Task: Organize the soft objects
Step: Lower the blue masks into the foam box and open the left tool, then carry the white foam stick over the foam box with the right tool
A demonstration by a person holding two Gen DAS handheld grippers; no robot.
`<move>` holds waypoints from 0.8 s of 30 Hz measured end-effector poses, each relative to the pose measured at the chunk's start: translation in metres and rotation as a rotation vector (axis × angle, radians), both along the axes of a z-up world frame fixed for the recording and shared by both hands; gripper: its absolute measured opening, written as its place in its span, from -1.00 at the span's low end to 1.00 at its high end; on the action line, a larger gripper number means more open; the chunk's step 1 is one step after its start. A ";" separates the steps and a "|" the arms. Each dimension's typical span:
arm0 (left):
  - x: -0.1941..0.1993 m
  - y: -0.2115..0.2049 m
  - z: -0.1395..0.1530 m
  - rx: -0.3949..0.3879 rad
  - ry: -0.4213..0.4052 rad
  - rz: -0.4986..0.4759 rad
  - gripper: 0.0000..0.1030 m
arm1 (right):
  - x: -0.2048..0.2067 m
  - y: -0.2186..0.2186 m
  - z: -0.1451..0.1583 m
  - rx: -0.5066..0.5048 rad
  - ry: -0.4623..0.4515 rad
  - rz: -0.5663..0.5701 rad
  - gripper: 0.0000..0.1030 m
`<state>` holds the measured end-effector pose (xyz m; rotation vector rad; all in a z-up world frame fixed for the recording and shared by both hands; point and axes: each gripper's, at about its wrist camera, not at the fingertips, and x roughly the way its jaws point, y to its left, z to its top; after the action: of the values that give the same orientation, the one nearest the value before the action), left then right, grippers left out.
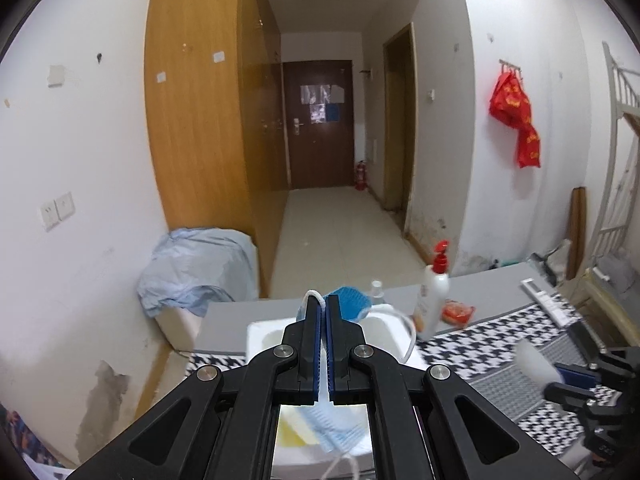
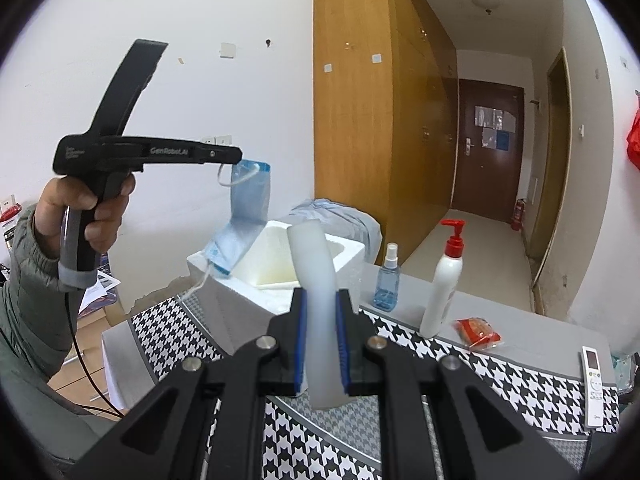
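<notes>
My left gripper (image 1: pixel 323 304) is shut on a light blue face mask (image 1: pixel 349 302). In the right wrist view that gripper (image 2: pixel 238 156) is held up by a hand (image 2: pixel 84 208), and the mask (image 2: pixel 248 208) dangles from its tip by an edge and ear loop. The mask's lower end hangs at the near left rim of an open white foam box (image 2: pixel 240 300). My right gripper (image 2: pixel 322 294) is shut on a pale, translucent soft strip (image 2: pixel 314 264) that stands upright between the blue pads. It hovers over the houndstooth cloth (image 2: pixel 500 376), in front of the box.
On the grey table behind the cloth stand a blue spray bottle (image 2: pixel 387 280) and a white pump bottle (image 2: pixel 444 280). A red packet (image 2: pixel 478 332) and a white remote (image 2: pixel 592 384) lie to the right. A bin draped in pale blue fabric (image 1: pixel 200 272) sits by the wardrobe (image 1: pixel 200 120).
</notes>
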<state>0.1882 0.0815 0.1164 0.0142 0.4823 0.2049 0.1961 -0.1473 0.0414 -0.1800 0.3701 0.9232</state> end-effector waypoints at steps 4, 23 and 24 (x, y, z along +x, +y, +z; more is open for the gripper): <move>0.009 0.006 -0.003 -0.006 0.040 -0.003 -0.96 | -0.001 -0.001 -0.001 0.000 0.004 -0.015 -0.67; 0.049 0.022 -0.049 -0.097 0.272 -0.014 0.60 | -0.001 -0.006 -0.010 -0.017 0.022 -0.061 -0.67; 0.049 0.022 -0.049 -0.092 0.271 -0.008 0.60 | 0.000 -0.006 -0.011 -0.017 0.023 -0.061 -0.67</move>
<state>0.2368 0.1037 0.0679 -0.0468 0.7612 0.1730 0.1961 -0.1532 0.0309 -0.1729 0.4027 0.8625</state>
